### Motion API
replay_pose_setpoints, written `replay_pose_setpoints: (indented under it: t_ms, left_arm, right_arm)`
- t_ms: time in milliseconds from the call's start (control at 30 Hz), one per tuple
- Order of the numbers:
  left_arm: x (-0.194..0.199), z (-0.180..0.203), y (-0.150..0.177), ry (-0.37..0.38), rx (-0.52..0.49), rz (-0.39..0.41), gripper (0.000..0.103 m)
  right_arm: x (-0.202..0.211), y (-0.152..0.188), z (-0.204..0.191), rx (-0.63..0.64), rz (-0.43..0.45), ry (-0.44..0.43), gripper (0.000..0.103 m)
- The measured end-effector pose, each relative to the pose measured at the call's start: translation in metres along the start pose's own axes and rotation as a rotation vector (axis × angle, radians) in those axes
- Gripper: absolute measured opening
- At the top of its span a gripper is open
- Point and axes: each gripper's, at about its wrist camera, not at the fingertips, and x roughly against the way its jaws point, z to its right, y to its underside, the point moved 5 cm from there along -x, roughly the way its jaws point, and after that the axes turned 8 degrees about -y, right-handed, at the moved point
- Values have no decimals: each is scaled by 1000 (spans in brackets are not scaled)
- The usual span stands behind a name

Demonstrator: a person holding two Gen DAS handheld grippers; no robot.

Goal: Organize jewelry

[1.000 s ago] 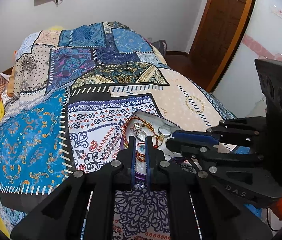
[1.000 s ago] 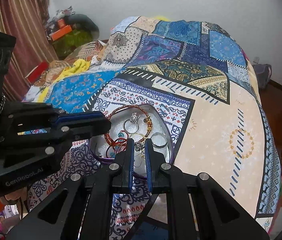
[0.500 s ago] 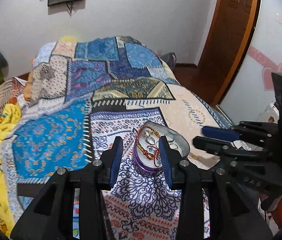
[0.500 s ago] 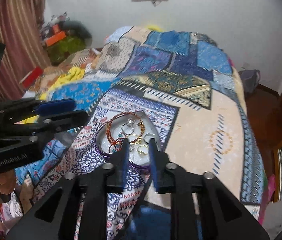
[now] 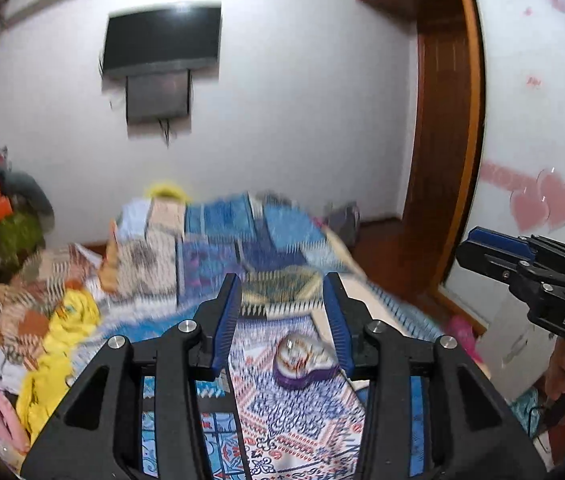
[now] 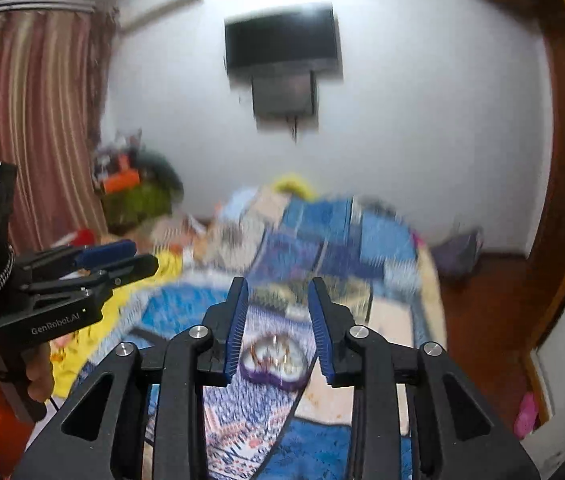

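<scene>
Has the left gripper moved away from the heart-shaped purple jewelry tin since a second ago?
Yes. The left gripper has pulled up and back from the heart-shaped purple jewelry tin on the patchwork bedspread; its jaws have just been opening, empty.

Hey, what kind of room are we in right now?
Most likely a home bedroom. A bed under a patchwork quilt fills the middle, a television hangs on the white wall, and striped curtains cover the side. A small purple tin of jewelry sits on the quilt.
</scene>
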Motion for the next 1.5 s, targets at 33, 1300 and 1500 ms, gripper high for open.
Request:
replay_pose_setpoints:
  t_ms: [33,1300,1500]
  left_arm:
    - [13,1,-4,1,0,34,42]
    - [86,2,7,-140,82,206,94]
    - [86,3,7,-135,78,207,94]
  right_arm:
    - [12,-5,-6,15,40,21,35]
    - [64,2,-31,18,158,150,97]
    - [63,1,-31,13,157,149,97]
